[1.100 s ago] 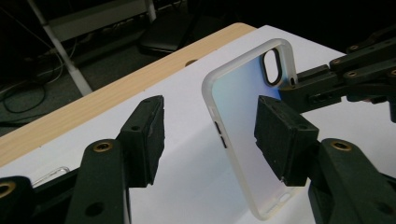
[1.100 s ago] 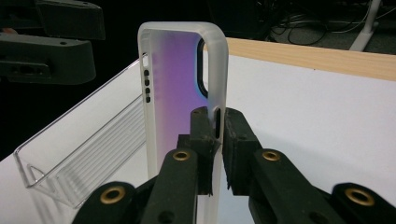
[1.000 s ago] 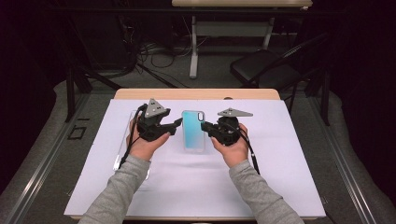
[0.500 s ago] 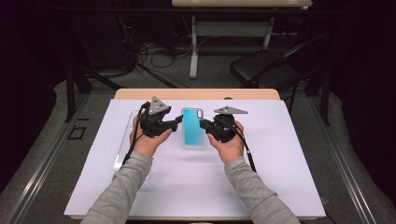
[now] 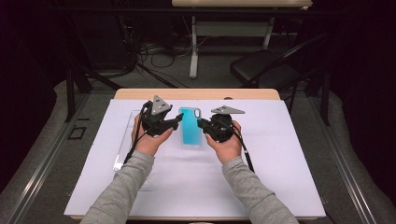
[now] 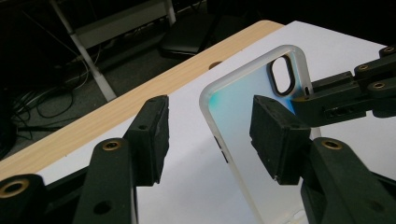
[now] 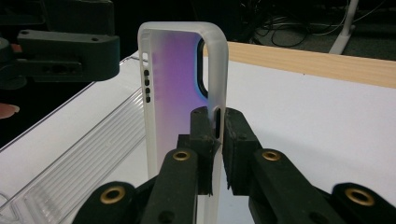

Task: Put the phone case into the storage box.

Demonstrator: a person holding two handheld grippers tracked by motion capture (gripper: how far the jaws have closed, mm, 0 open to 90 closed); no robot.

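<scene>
A translucent phone case (image 5: 190, 128) with a blue iridescent back is held just above the white sheet between my two grippers. My right gripper (image 5: 201, 124) is shut on the case's long edge (image 7: 215, 126), its pads pinching the frosted rim beside a side slot. My left gripper (image 5: 178, 122) reaches in from the other side. Its jaws (image 6: 212, 123) straddle the case's (image 6: 233, 112) opposite edge and have just been closing. One pad overlaps the back; the other stands clear of the rim. The right gripper's jaws (image 6: 345, 95) show past the camera cut-out.
A clear ribbed plastic tray (image 5: 125, 144) lies on the white sheet (image 5: 280, 163) to the left of my left hand, also close by in the right gripper view (image 7: 84, 154). The wooden table edge (image 5: 196, 93) runs behind. A dark chair (image 5: 266, 70) stands beyond.
Both hands stay almost where they were, with the case still between them. No other shift shows.
</scene>
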